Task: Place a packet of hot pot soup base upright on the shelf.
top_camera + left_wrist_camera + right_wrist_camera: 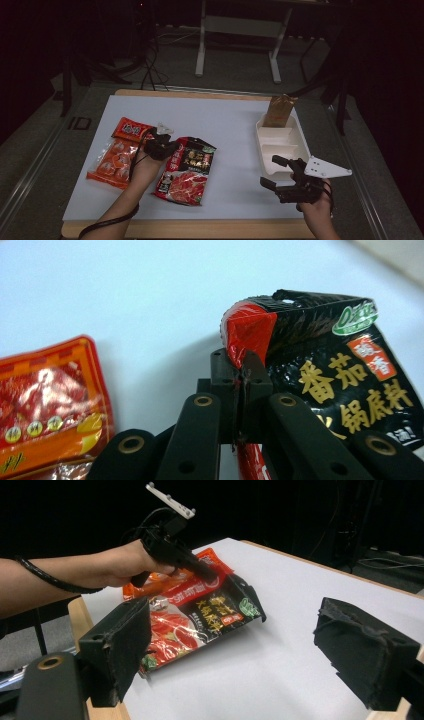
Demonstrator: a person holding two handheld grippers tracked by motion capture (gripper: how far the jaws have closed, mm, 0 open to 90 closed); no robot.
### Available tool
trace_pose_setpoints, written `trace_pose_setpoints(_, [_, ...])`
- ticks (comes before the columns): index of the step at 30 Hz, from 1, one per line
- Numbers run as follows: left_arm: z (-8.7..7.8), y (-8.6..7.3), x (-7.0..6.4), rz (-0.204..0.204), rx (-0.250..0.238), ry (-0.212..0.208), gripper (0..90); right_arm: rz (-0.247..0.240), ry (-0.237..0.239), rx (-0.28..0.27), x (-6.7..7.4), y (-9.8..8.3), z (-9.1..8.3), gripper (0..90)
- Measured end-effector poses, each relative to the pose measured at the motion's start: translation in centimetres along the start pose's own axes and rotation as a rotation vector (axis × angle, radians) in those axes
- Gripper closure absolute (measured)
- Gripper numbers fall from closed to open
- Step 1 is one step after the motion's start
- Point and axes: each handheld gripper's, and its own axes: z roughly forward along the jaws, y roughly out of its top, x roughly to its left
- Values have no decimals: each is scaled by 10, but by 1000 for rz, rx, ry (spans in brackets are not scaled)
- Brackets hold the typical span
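A black-and-red sauce packet (187, 170) lies on the white tabletop left of centre. My left gripper (167, 147) is shut on that packet's upper left edge. In the left gripper view the two jaws (244, 367) meet on the packet's (325, 340) red folded corner, which is lifted and creased. The right gripper view shows the left gripper (200, 570) raising the packet (200, 620) at its far edge. An orange snack packet (117, 155) (45, 405) lies flat just left of it. My right gripper (271, 171) (250, 645) hangs open over the front right of the table, holding nothing.
A white compartment tray (280, 145) sits at the right side of the table, with a brown pouch (279, 111) standing in its far end. The right gripper hovers by the tray's near corner. Metal stand legs (201, 47) rise beyond the table's far edge.
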Motion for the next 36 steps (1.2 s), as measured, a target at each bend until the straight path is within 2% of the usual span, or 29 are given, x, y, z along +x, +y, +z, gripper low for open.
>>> trace_pose_setpoints(3, [-4,0,-2,7,-24,-9,884,8,-2,-3,0,0,0,174])
trace_pose_setpoints(4, [-9,1,-4,12,-48,-21,884,22,4,-10,-1,-1,0,183])
trace_pose_setpoints(10, [-22,1,-11,40,-84,-18,885,-22,-50,-10,0,2,-1,180])
trace_pose_setpoints(12, [-28,1,-14,58,-102,-19,885,-15,-54,-11,0,2,-1,180])
trace_pose_setpoints(15, [-33,2,-18,66,-118,-28,885,-51,-65,13,1,3,-1,180])
trace_pose_setpoints(17, [-45,3,-26,93,-152,-41,887,-58,-52,-3,1,4,-1,181])
trace_pose_setpoints(19, [-52,3,-31,110,-167,-51,887,-49,-43,-13,0,5,-2,180])
trace_pose_setpoints(22, [-62,2,-40,145,-194,-61,887,-2,-18,-33,-4,8,-4,169])
trace_pose_setpoints(24, [-68,1,-45,171,-216,-71,887,-12,-44,3,-3,9,-2,172])
trace_pose_setpoints(26, [-75,0,-49,165,-232,-85,888,-5,-43,29,-2,9,0,176])
trace_pose_setpoints(29, [-84,1,-54,173,-267,-108,887,7,-24,33,1,8,3,177])
trace_pose_setpoints(31, [-88,2,-55,165,-281,-129,887,-45,-37,20,3,10,4,175])
trace_pose_setpoints(33, [-93,3,-58,169,-304,-131,887,-73,-47,14,5,12,4,155])
trace_pose_setpoints(36, [-96,6,-59,166,-327,-142,887,-60,-36,9,6,17,6,137])
